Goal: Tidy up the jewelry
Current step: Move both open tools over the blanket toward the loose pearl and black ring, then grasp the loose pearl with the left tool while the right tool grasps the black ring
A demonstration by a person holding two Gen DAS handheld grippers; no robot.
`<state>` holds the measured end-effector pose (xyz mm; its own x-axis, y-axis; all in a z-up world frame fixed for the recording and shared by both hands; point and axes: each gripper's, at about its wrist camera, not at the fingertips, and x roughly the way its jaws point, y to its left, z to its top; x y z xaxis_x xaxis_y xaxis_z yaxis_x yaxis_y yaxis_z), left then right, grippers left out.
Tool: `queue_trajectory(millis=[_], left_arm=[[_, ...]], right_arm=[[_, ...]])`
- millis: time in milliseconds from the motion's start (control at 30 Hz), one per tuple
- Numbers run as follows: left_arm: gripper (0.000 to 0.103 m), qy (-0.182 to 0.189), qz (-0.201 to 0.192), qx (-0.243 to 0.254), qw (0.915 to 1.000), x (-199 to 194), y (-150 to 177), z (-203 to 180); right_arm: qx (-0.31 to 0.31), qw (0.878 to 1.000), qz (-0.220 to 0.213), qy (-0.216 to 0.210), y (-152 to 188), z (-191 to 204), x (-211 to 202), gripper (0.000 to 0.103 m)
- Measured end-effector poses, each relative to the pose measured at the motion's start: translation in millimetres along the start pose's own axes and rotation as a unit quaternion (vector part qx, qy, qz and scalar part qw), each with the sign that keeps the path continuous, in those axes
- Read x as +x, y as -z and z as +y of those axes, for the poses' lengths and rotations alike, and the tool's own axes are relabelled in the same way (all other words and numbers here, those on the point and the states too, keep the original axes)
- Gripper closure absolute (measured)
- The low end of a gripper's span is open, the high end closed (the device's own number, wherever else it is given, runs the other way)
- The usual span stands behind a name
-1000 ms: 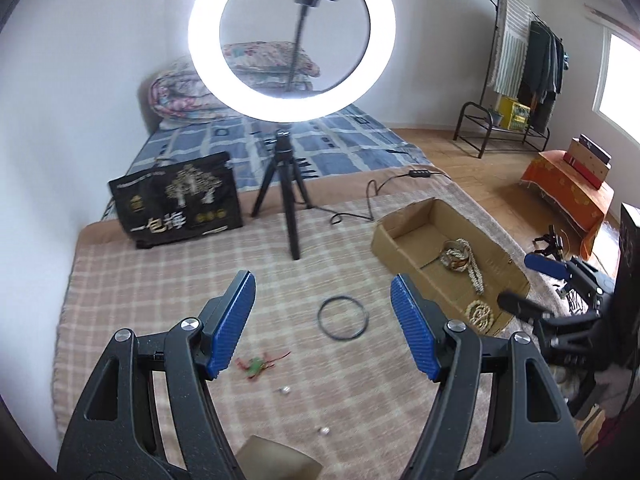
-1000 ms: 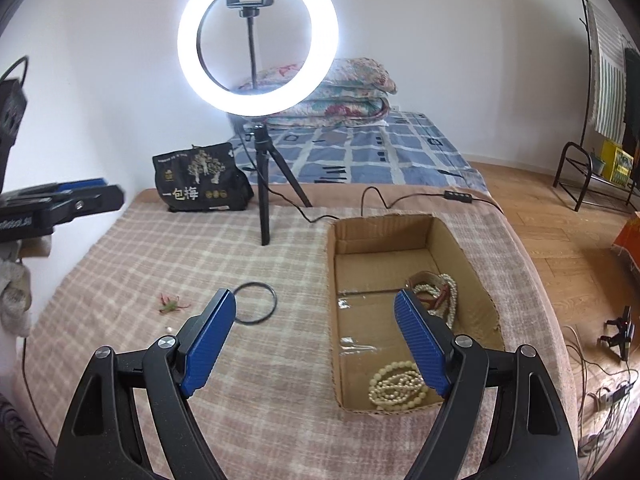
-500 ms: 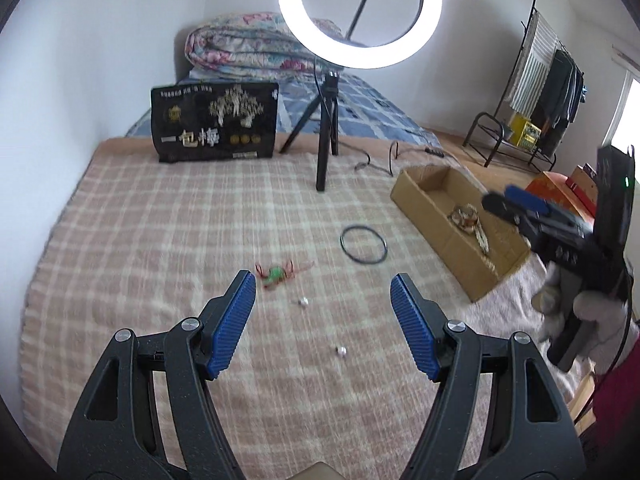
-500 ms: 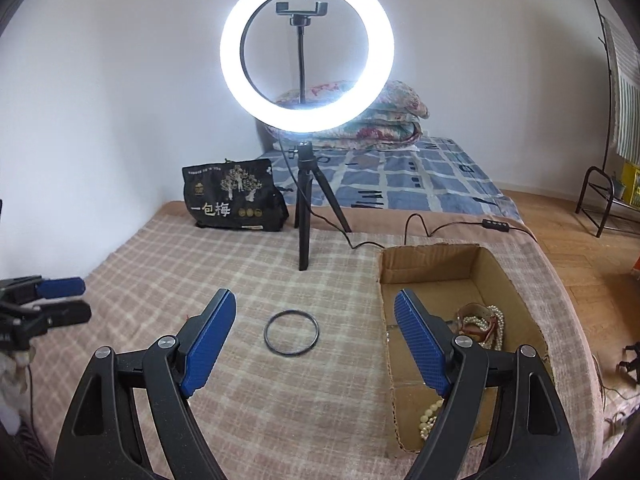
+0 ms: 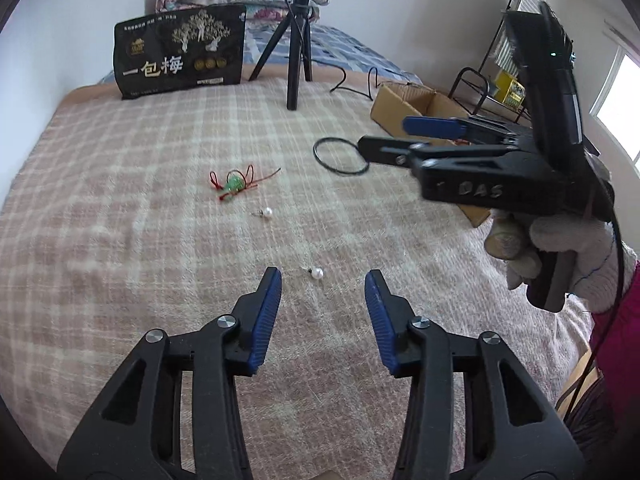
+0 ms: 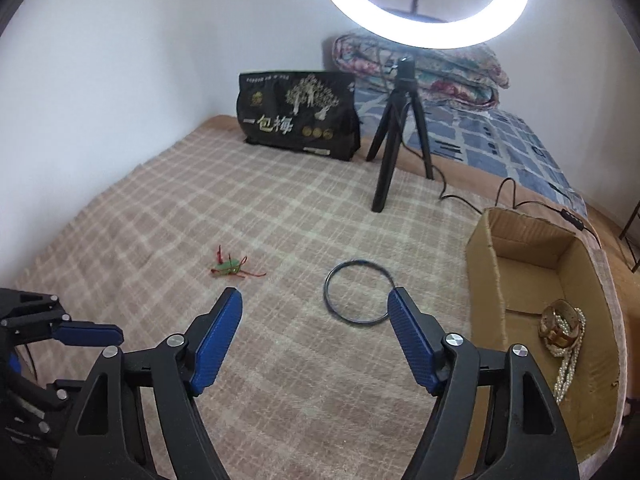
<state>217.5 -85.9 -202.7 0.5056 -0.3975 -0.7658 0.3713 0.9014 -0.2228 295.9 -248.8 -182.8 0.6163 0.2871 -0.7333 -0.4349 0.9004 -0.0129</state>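
My left gripper (image 5: 322, 285) is open and empty, low over the plaid blanket, with a pearl earring (image 5: 317, 273) just ahead between its fingertips. A second pearl earring (image 5: 267, 212) lies farther off, next to a green charm on red cord (image 5: 235, 182), which also shows in the right wrist view (image 6: 230, 267). My right gripper (image 6: 315, 307) is open and empty, close behind a black bangle (image 6: 358, 293) that also shows in the left wrist view (image 5: 340, 156). The cardboard box (image 6: 484, 248) at right holds a pearl necklace and gold bracelet (image 6: 562, 330).
A ring light on a black tripod (image 6: 394, 136) stands at the back with its cable (image 6: 516, 196) trailing behind the box. A black snack bag (image 6: 300, 114) leans near the wall. Folded quilts (image 6: 440, 68) lie on the bed beyond.
My left gripper has dropped low toward the near pearl earring. My right gripper has moved left and down toward the black bangle, away from the box.
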Motion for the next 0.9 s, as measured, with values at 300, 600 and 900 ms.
queue_trajectory(millis=[300, 600, 900], left_arm=[[0.070, 0.004, 0.028, -0.005, 0.9996, 31.1, 1.3, -2.4], [0.070, -0.007, 0.054, -0.026, 0.9982, 56.1, 3.0, -3.2], [0.083, -0.021, 0.054, -0.036, 0.9977, 66.4, -0.2, 2.9]], right_arm=[[-0.017, 0.999, 0.032, 0.001, 10.5, -1.1, 40.7, 0.053], [-0.015, 0.999, 0.037, -0.006, 13.9, -10.9, 52.4, 0.060], [-0.005, 0.999, 0.046, -0.025, 12.6, -13.3, 66.8, 0.067]])
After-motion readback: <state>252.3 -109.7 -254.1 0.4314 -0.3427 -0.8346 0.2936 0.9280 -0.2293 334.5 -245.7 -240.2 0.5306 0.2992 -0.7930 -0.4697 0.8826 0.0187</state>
